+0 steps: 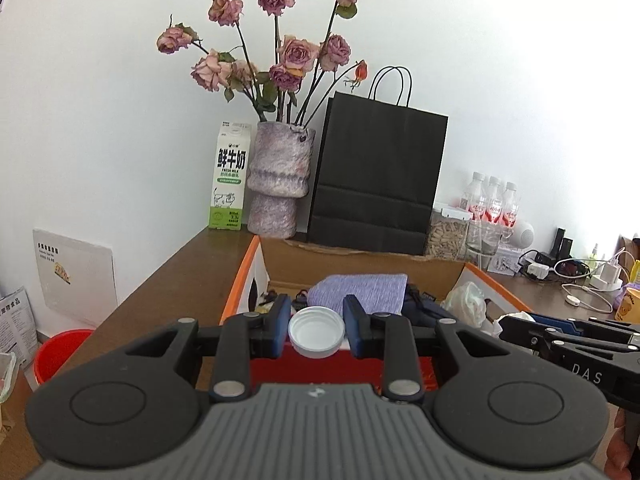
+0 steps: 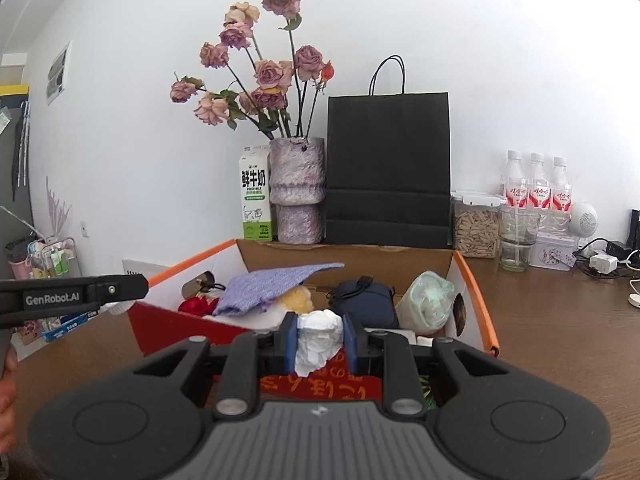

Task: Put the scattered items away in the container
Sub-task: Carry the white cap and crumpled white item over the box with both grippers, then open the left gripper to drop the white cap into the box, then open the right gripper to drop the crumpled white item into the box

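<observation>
My left gripper is shut on a white plastic lid, held at the near edge of the open cardboard box. My right gripper is shut on a crumpled white tissue, also at the near side of the cardboard box. Inside the box lie a purple cloth, a dark blue pouch, a pale green plastic bag and a red item. The right gripper's side shows at the right of the left wrist view, and the left gripper's side at the left of the right wrist view.
Behind the box stand a vase of dried roses, a milk carton, a black paper bag, a jar, a glass and three water bottles. Chargers and cables lie right. A red bucket sits left, below the wooden table.
</observation>
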Demonstrator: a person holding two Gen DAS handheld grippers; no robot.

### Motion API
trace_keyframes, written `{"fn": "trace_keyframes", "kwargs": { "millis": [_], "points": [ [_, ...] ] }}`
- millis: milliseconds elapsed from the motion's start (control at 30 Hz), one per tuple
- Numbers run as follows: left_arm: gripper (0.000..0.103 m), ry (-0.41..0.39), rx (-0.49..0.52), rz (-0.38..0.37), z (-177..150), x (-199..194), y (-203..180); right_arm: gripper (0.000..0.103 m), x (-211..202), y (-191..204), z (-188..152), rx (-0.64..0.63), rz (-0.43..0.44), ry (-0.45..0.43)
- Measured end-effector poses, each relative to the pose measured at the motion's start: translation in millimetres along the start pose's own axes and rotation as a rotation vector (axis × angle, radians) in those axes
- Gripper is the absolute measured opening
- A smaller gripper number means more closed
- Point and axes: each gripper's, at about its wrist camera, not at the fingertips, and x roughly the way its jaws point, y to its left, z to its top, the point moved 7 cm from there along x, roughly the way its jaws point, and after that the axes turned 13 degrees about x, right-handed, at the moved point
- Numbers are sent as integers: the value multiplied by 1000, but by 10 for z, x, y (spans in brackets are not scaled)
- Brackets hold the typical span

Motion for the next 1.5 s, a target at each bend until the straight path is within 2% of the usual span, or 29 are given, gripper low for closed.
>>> {"fn": "trace_keyframes", "kwargs": {
  "millis": [233,467,533,700,867,967,1033,1067,1100,1167,1200,1233,1300,1333,1500],
  "points": [
    [29,-78,13,-24,410,183,-184,22,279,-128,340,19,-23,-40],
    [29,-109,-14,22,705,685,-169,22,710,-207,662,49,-37,-73],
    [29,-100,-39,46,651,874,-127,22,864,-263,673,71,-44,-67],
    [29,0,-26,67,343,1202,4,22,1186,-429,475,104,-59,7],
    [29,14,-43,91,257,1234,117,22,1170,-458,417,101,-62,14],
    [29,-4,-14,96,267,1179,67,23,1120,-424,391,79,-68,8],
    [34,-18,4,100,265,1143,27,24,1079,-408,362,69,-80,4],
    [49,-26,13,101,266,1127,6,26,1068,-402,349,66,-85,2],
    [76,-39,18,111,270,1101,-12,26,1039,-396,341,64,-93,-6],
    [103,-102,17,132,294,1006,-26,47,994,-375,341,59,-91,-18],
    [103,-146,20,139,324,934,-40,73,962,-360,347,57,-85,-29],
    [103,-167,27,138,342,887,-58,91,924,-342,364,55,-76,-46],
    [103,-180,41,148,360,829,-95,96,843,-301,392,47,-68,-77],
    [103,-183,48,152,355,816,-109,103,821,-293,405,42,-75,-87],
    [103,-160,67,160,313,838,-138,103,788,-298,398,33,-116,-87]
  ]
}}
